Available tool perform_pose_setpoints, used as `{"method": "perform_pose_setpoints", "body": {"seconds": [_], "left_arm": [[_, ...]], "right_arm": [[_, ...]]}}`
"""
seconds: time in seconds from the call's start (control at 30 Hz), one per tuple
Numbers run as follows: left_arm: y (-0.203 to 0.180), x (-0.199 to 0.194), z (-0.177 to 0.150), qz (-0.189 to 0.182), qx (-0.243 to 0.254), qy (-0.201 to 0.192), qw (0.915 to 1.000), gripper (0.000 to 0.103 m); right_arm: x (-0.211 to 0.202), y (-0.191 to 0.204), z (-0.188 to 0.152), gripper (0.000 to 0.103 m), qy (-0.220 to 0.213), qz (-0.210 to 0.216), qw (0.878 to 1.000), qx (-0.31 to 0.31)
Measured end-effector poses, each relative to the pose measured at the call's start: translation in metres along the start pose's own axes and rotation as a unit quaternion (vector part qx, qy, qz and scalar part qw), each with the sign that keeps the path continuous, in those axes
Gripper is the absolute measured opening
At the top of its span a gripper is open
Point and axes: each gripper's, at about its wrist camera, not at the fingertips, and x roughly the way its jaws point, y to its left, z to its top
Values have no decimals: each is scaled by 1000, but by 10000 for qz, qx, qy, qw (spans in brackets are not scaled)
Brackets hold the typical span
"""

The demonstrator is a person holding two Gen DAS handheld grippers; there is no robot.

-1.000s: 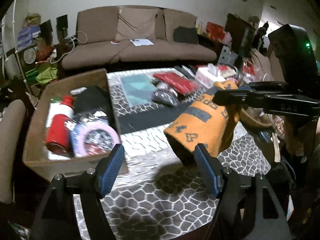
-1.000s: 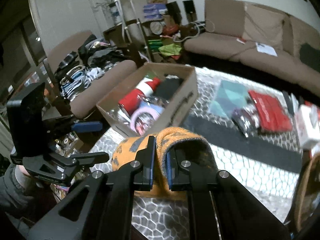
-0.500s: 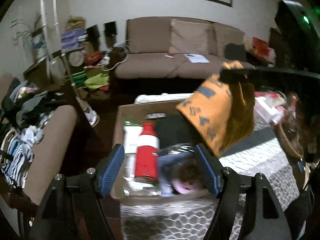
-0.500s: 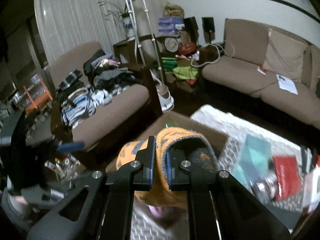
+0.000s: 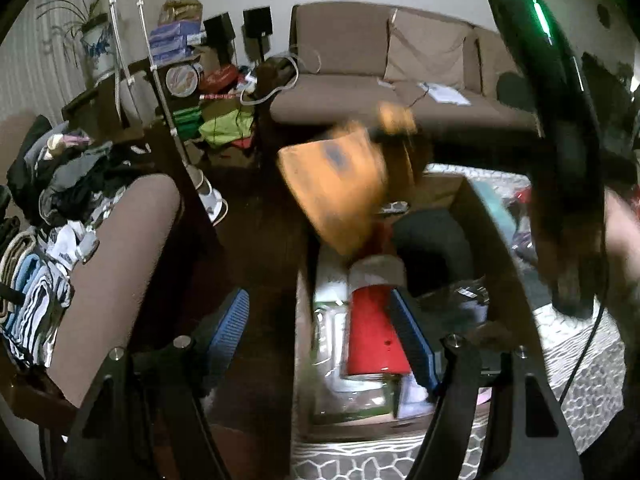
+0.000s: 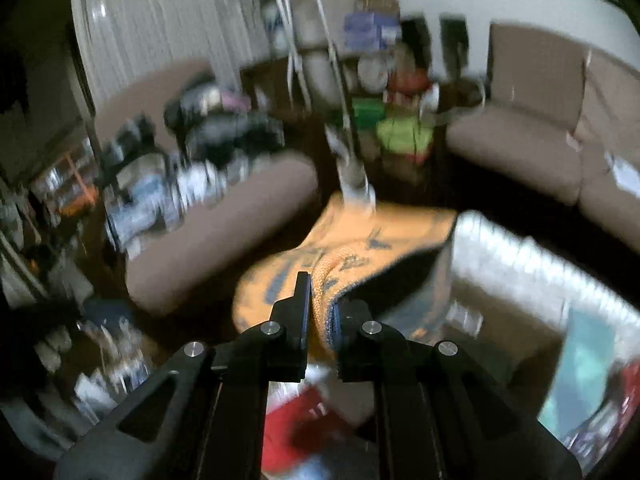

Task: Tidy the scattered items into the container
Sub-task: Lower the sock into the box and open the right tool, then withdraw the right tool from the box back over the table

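My right gripper (image 6: pixel 320 304) is shut on an orange knitted cloth with dark patterns (image 6: pixel 360 248). It holds the cloth in the air over the cardboard box (image 6: pixel 496 316). In the left wrist view the orange cloth (image 5: pixel 340 188) hangs blurred above the box (image 5: pixel 496 240), with the right gripper's dark body (image 5: pixel 560 152) beside it. My left gripper (image 5: pixel 324 336) is open and empty, its blue pads (image 5: pixel 230 324) spread wide at the box's near left side. A red bottle with a white cap (image 5: pixel 374 320) lies in the box.
The box also holds a black item (image 5: pixel 432 240) and clear packets (image 5: pixel 344 380). It sits on a grey honeycomb-patterned table (image 5: pixel 580 356). A brown armchair (image 5: pixel 120 248) piled with clothes stands left. A brown sofa (image 5: pixel 400 80) stands behind. A teal item (image 6: pixel 580 360) lies right of the box.
My right gripper has carried the orange cloth left, from over the table to above the box. My left gripper has swung left, open, toward the box's left side.
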Motion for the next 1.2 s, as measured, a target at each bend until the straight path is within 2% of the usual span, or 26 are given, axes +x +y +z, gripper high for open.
{"method": "perform_pose_setpoints", "body": {"seconds": [0.07,0.17,0.3,0.37,0.43,0.5,0.53,0.57,0.6,0.7,0.83,1.07,1.2], "left_arm": [[5,10,-4,1,-86,114,9999,73],[4,18,-7,22,-90,226,9997,73],[-6,26,-5,139,109,335,9993,73],[-10,32,-4,176,169,393,9989,73],[-13,41,-1,248,228,483,9983,73],[-16,51,0,245,265,597,9976,73],[-18,55,1,261,275,637,9972,73],[-21,59,1,280,291,655,9970,73],[-26,62,3,277,309,664,9969,73],[-42,67,9,234,403,565,9973,73],[-67,82,22,360,621,451,9964,73],[-85,134,28,590,988,1123,9870,75],[-78,137,33,524,749,1184,9887,75]], "right_arm": [[25,-4,-41,10,475,-39,9988,67],[39,-12,-78,10,770,62,9967,263],[30,-22,-82,13,684,352,9951,620],[31,-24,-79,27,863,293,9941,593],[31,-32,-78,33,998,261,9918,749],[22,-40,-76,34,934,289,9908,939],[18,-43,-75,42,894,273,9908,980],[13,-48,-76,62,893,203,9903,1044],[4,-54,-79,68,887,38,9897,1120],[-18,-60,-83,68,752,-92,9916,1046],[-49,-65,-88,61,557,-266,9949,797],[-82,-52,-94,61,453,-448,9976,269],[-107,-59,-111,61,436,-644,9969,124]]}}
